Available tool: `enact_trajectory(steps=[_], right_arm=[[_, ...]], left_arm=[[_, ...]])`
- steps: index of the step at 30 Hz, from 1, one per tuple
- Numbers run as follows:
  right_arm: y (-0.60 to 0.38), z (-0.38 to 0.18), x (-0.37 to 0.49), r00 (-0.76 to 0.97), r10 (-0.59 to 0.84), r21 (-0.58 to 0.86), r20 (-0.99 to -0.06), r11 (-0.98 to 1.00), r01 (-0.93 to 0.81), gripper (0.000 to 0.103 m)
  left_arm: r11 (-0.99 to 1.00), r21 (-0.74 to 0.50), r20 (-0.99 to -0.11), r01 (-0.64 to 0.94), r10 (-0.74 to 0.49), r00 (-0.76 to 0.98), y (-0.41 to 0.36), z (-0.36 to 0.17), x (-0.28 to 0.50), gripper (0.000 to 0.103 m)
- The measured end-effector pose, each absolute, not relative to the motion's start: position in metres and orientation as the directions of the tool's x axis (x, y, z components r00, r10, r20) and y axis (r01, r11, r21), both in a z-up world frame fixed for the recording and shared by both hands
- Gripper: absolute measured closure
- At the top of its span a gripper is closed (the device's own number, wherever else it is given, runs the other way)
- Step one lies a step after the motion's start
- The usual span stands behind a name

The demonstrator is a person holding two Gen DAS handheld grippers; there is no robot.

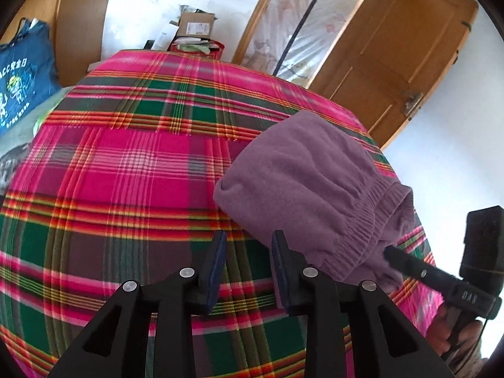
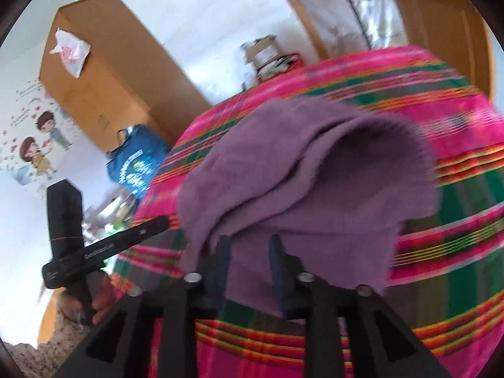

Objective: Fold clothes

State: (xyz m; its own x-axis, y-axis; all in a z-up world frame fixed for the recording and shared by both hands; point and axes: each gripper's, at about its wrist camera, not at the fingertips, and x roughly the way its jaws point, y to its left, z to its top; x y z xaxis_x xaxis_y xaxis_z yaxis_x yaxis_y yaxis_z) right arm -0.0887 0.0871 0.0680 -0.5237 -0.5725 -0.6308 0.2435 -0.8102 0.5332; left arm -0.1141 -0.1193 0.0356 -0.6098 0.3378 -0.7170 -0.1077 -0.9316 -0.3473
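- The purple garment (image 1: 315, 195) lies bunched in layers on the plaid cloth (image 1: 132, 170), toward its right edge, its elastic band (image 1: 362, 226) turned to the near side; whether it is part-folded or only gathered, I cannot tell
- Left gripper (image 1: 249, 267): released, jaws apart, nothing between the pads; only plaid cloth shows in the gap, and the right pad sits just beside the garment's near hem
- Right gripper (image 2: 250, 267): purple fabric hangs between the pads, so it reads as grasping the garment's near edge; the jaws are not fully closed and the frame is blurred, so how firm the hold is I cannot say
- Risk: a thin bite on one loose layer may slip if the edge is lifted or pulled, and the stacked layers would slide apart
- Risk: the garment sits near the cloth's right edge; a tug that way could drag part of it off the surface
- Risk: the fleece looks soft and grippy against the plaid cloth; dragging rather than lifting may rumple both and skew any crease
- Risk: if the left gripper closes where it is, it could pinch the plaid cloth along with the hem; the pads need to be clear of it
- Risk: the two grippers are close together near the band; they could knock each other
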Motion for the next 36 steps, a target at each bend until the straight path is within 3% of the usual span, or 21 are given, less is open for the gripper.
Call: enact_trajectory(steps=[8, 13, 16, 18, 19, 26, 31, 36], right_arm=[[0.064, 0.058, -0.101, -0.487, -0.629, 0.578, -0.606, -0.769, 0.274, 0.053], [0.054, 0.057, -0.111, -0.480, -0.664, 0.629, -0.573, -0.732, 0.261, 0.052], [0.051, 0.053, -0.115, -0.459, -0.687, 0.666, -0.564, -0.706, 0.239, 0.064], [0.049, 0.049, -0.116, -0.432, -0.705, 0.687, -0.562, -0.689, 0.231, 0.085], [0.050, 0.049, -0.116, -0.424, -0.714, 0.698, -0.558, -0.680, 0.226, 0.088], [0.070, 0.060, -0.109, -0.416, -0.788, 0.802, -0.453, -0.564, 0.196, 0.092], [0.085, 0.070, -0.104, -0.409, -0.845, 0.883, -0.345, -0.439, 0.163, 0.092], [0.086, 0.079, -0.095, -0.400, -0.865, 0.904, -0.302, -0.394, 0.169, 0.092]], left_arm=[[-0.921, -0.373, -0.724, -0.110, 0.363, -0.587, -0.117, 0.029, -0.112, 0.072], [-0.923, -0.366, -0.725, -0.117, 0.362, -0.586, -0.115, 0.028, -0.107, 0.072], [-0.929, -0.349, -0.729, -0.123, 0.351, -0.587, -0.112, 0.027, -0.102, 0.072], [-0.934, -0.330, -0.731, -0.141, 0.347, -0.588, -0.107, 0.028, -0.099, 0.063], [-0.935, -0.319, -0.732, -0.152, 0.345, -0.588, -0.105, 0.028, -0.097, 0.062], [-0.950, -0.216, -0.719, -0.224, 0.310, -0.622, -0.089, 0.037, -0.082, 0.061], [-0.968, -0.018, -0.628, -0.249, 0.205, -0.751, -0.070, 0.055, -0.063, 0.057], [-0.965, 0.076, -0.573, -0.251, 0.164, -0.803, -0.059, 0.062, -0.062, 0.054]])
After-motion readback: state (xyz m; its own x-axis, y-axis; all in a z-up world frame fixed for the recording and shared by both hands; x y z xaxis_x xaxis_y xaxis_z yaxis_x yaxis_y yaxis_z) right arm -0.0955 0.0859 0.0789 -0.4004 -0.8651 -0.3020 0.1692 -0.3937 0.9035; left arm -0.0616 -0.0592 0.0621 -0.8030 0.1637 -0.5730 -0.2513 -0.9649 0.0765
